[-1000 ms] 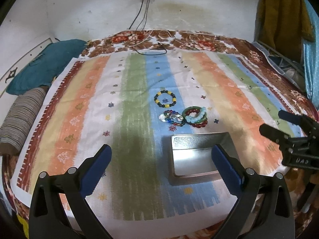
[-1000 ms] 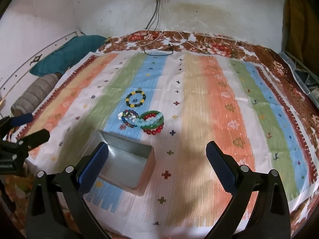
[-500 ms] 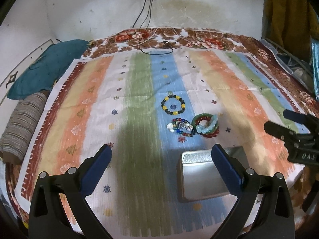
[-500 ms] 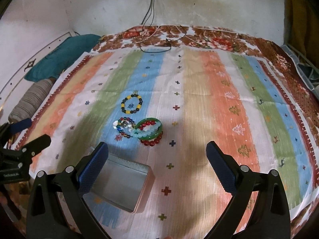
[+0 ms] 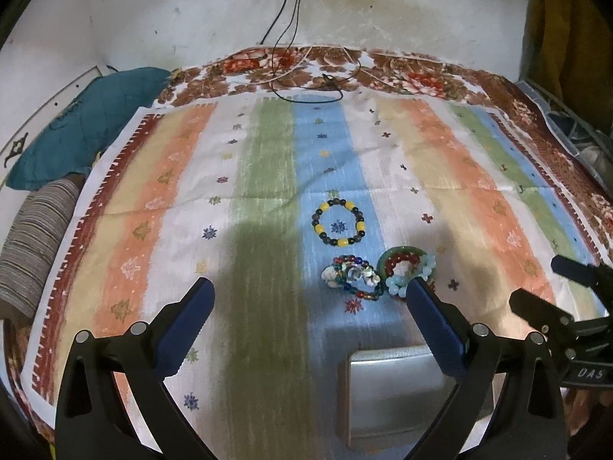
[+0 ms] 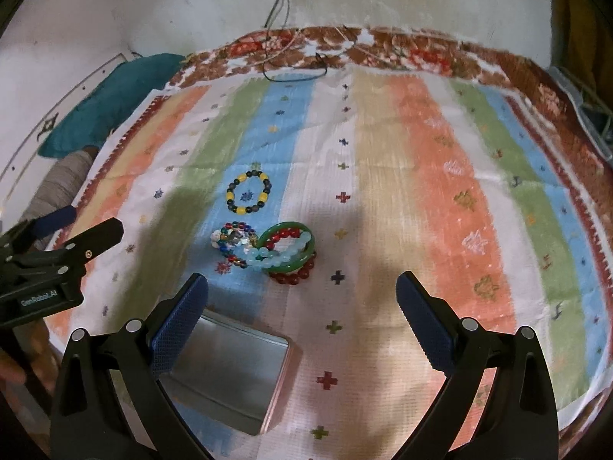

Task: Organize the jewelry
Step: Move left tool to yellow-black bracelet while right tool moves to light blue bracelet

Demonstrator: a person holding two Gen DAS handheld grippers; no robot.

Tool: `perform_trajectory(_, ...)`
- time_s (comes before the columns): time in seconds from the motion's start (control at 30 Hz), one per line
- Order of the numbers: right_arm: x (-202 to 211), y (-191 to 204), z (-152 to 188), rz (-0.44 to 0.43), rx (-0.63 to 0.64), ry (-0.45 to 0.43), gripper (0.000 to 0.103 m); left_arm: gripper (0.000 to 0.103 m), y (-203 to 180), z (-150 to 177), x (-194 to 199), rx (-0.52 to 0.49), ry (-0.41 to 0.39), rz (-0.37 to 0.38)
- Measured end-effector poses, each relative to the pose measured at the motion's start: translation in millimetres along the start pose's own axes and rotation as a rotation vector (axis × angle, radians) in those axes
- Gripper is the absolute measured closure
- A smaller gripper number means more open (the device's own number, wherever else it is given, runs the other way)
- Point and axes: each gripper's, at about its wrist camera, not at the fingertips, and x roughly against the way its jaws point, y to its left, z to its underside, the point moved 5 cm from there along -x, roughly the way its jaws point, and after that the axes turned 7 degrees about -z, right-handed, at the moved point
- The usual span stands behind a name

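Both grippers are hovering over a striped cloth (image 5: 268, 161) spread on a bed, and both are spread wide with nothing between the jaws. The left gripper (image 5: 308, 303) sits over the green stripe, and the right gripper (image 6: 302, 299) hangs just short of the jewelry.

The jewelry's all on the blue stripe. A yellow-and-dark bead bracelet (image 5: 338, 223) lies by itself, flat and easy to read. Just nearer the camera is a messy cluster: a multicolour bead bracelet (image 6: 234, 243) touching a green bangle (image 6: 291, 247), with pale blue beads (image 6: 268, 257) draped over the bangle and red beads (image 6: 295, 276) poking out underneath. Honestly can't tell how many separate pieces are tangled in there.

The open metal tin (image 6: 230, 368) sits near the cloth's front edge, empty as far as I can see. Its left corner is hidden behind the right gripper's finger, and in the left view a finger covers its right side (image 5: 383, 391).
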Motion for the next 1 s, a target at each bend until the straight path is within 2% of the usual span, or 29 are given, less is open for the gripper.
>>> perform_trajectory(0.13,-7.1,-0.4,-3.5,0.008,0.003,0.014,0.003,0.006,-0.3,-3.8,-5.5,-0.005,-0.003,-0.006)
perform_trajectory(0.5,-37.1,-6.1,-10.3,0.016,-0.024,0.085,0.004,0.006,8.8,-22.3,-51.2,0.025,0.037,-0.059)
perform_trajectory(1.0,-73.6,-12.3,-20.6,0.005,-0.082,0.155,0.004,0.006,7.3,-31.9,-106.0,0.057,0.099,-0.068)
